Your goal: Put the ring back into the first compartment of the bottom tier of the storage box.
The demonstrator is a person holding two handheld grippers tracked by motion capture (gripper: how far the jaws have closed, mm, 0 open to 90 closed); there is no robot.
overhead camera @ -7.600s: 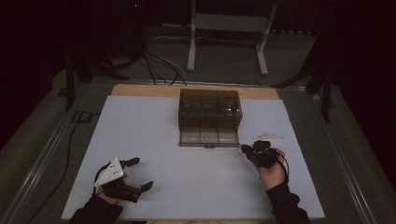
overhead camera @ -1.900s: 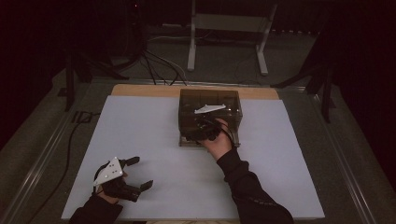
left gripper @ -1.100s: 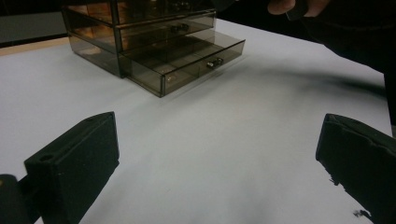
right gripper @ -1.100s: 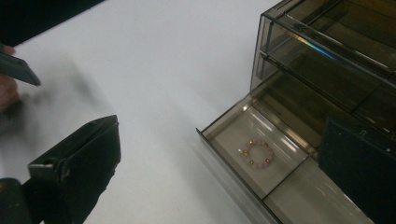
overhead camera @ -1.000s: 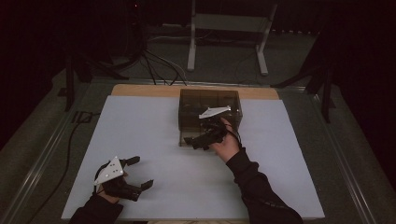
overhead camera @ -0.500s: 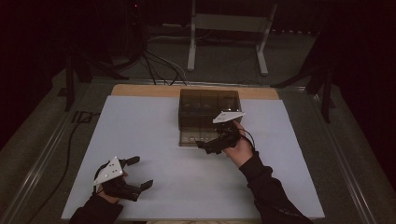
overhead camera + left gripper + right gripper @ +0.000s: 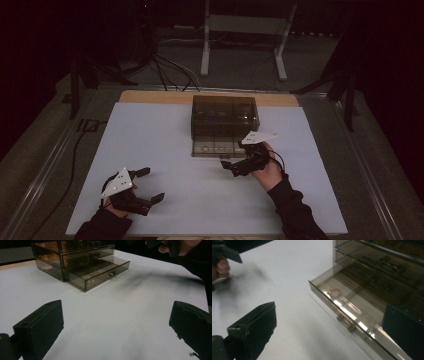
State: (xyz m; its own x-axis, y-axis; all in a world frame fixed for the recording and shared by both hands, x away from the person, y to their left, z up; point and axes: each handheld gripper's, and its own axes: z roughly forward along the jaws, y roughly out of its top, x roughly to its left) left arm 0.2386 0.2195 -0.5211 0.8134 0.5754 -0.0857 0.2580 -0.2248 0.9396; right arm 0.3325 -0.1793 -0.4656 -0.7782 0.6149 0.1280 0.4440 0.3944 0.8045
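my right gripper (image 7: 234,167), fingers spread empty, hovers at the open bottom drawer's (image 7: 352,315) five o'clock; next, likely the small ring (image 7: 335,292) inside. left gripper (image 7: 145,185) rests open.

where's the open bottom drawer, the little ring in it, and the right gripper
open bottom drawer (image 7: 352,315): right gripper view, its clear front wall.
ring (image 7: 335,292): right gripper view, its pinkish band.
right gripper (image 7: 231,166): high view, between its fingertips.

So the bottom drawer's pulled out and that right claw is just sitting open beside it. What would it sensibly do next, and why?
Probably reach the right gripper into the open drawer for the small ring lying in it. Its jaws stand open and empty in front of the drawer, and the left gripper rests far off, open too.
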